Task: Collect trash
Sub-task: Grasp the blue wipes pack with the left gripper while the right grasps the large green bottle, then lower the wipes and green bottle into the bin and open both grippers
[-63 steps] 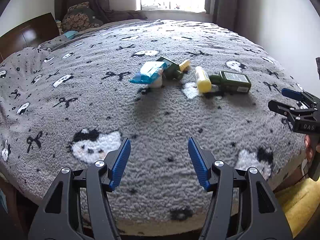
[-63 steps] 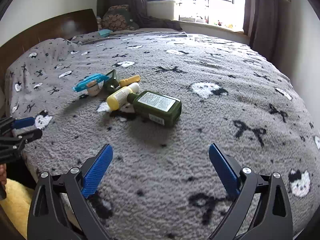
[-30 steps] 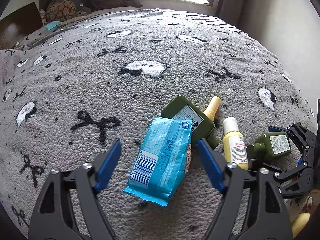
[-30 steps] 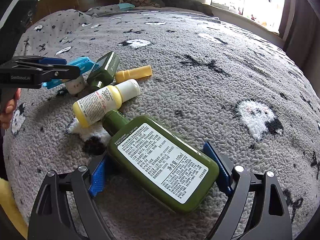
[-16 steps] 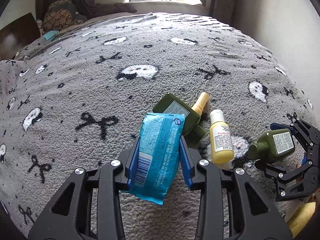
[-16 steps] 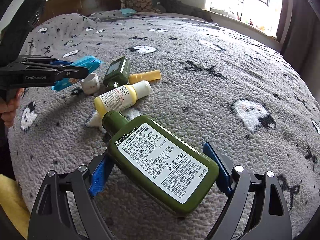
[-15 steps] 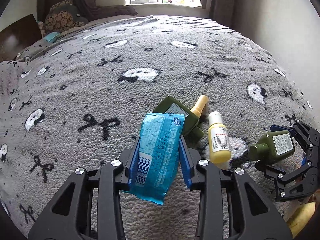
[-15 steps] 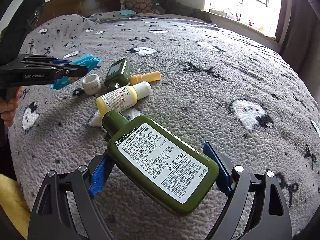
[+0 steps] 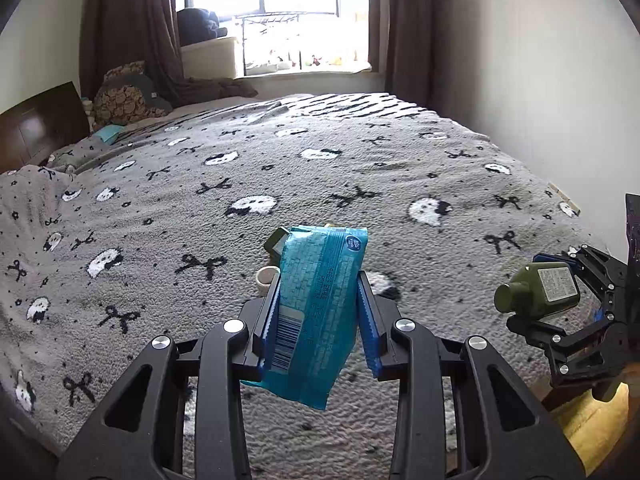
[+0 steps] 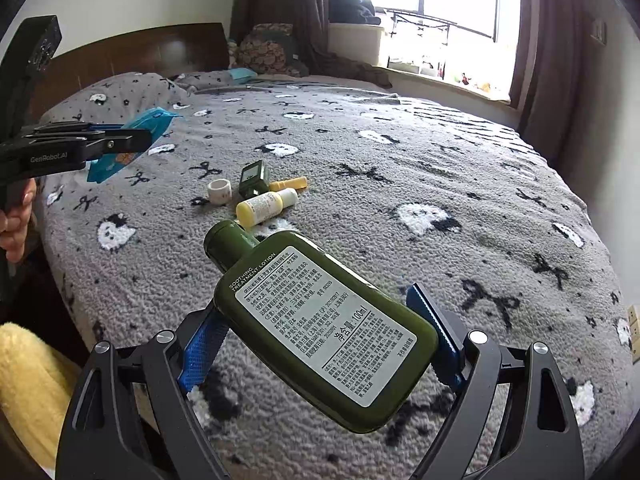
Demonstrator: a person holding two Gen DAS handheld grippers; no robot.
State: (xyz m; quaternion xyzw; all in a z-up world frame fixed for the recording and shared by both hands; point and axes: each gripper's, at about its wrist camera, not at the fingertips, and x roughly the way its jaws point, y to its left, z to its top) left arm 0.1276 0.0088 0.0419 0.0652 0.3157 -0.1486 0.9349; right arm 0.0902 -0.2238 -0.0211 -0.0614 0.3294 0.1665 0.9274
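Observation:
My left gripper is shut on a blue plastic packet and holds it above the grey blanket. The packet also shows in the right wrist view. My right gripper is shut on a large green lotion bottle, held above the bed near its front edge; it also shows in the left wrist view. On the blanket lie a small green bottle, a yellow bottle, a yellow cap piece and a white ring-shaped lid.
The bed's grey patterned blanket fills the view. A wooden headboard and cushions are at the far left. A window with curtains is at the back. Something yellow lies beside the bed's near edge.
Both grippers have risen and drawn back from the bed with their objects. The lid under the packet is now uncovered.

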